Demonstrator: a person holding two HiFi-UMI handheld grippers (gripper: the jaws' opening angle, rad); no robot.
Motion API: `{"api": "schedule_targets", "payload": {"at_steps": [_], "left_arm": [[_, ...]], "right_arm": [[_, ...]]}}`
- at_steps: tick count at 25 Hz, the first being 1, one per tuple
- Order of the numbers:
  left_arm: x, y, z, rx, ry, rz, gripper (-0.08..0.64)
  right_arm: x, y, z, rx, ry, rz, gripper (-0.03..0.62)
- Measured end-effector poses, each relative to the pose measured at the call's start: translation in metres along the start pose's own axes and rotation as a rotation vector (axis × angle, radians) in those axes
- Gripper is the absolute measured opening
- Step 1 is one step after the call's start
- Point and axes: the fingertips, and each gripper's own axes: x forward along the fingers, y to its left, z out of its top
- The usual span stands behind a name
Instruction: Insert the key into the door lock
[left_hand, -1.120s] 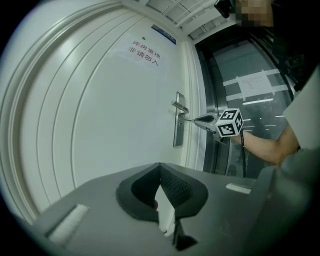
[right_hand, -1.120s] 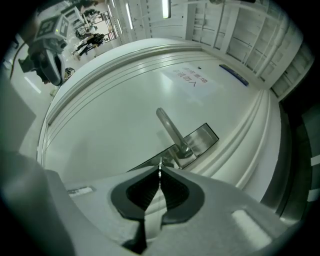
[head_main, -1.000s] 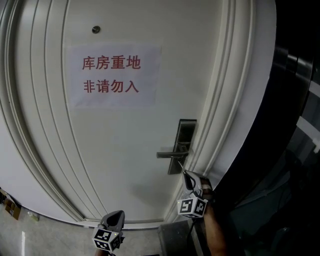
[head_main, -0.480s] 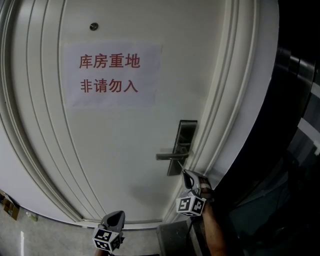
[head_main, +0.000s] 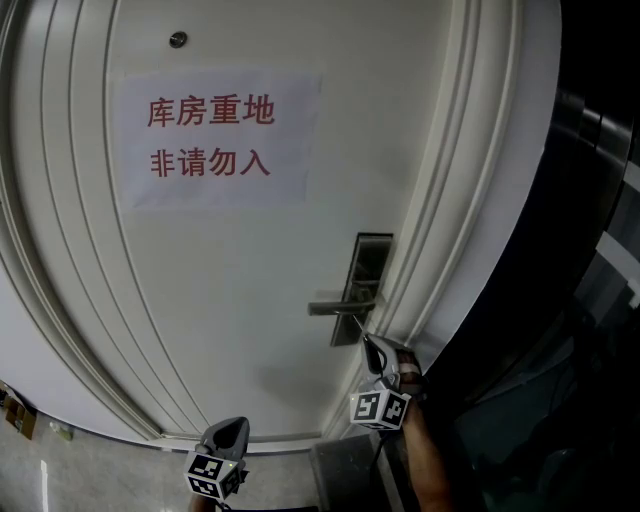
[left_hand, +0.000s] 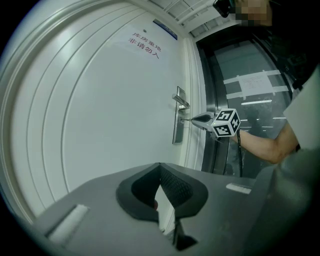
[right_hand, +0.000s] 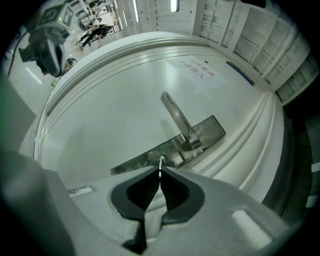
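Note:
A steel lock plate (head_main: 364, 270) with a lever handle (head_main: 335, 305) sits on the white door (head_main: 250, 300). My right gripper (head_main: 368, 345) is shut on a thin silver key (right_hand: 159, 170), held level just below the handle. In the right gripper view the key's tip sits at the round keyhole (right_hand: 161, 160) in the plate (right_hand: 145, 155); how deep it goes I cannot tell. The left gripper view shows that gripper (left_hand: 196, 119) side-on against the plate (left_hand: 177, 131). My left gripper (head_main: 230, 433) hangs low, away from the door, its jaws shut with nothing between them (left_hand: 160, 167).
A paper sign with red characters (head_main: 215, 135) is taped high on the door. Ribbed white frame mouldings (head_main: 455, 230) run beside the lock, with dark glass panels (head_main: 595, 200) to the right. A bare forearm (head_main: 425, 460) carries the right gripper. A grey box (head_main: 345, 470) stands on the floor below.
Only the head camera has tipped slightly, so the sign sits a little higher and further left in the picture. Both grippers keep their places against the door.

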Motion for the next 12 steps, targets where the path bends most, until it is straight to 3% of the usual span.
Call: {"api": "schedule_targets", "payload": {"at_steps": [12], "left_arm": [[-0.0034,0.0063,0.0007,-0.002,-0.004,0.013,0.002]], "right_arm": [[0.0072,-0.0032,0.0004,-0.028,0.034,0.011,0.011]]}}
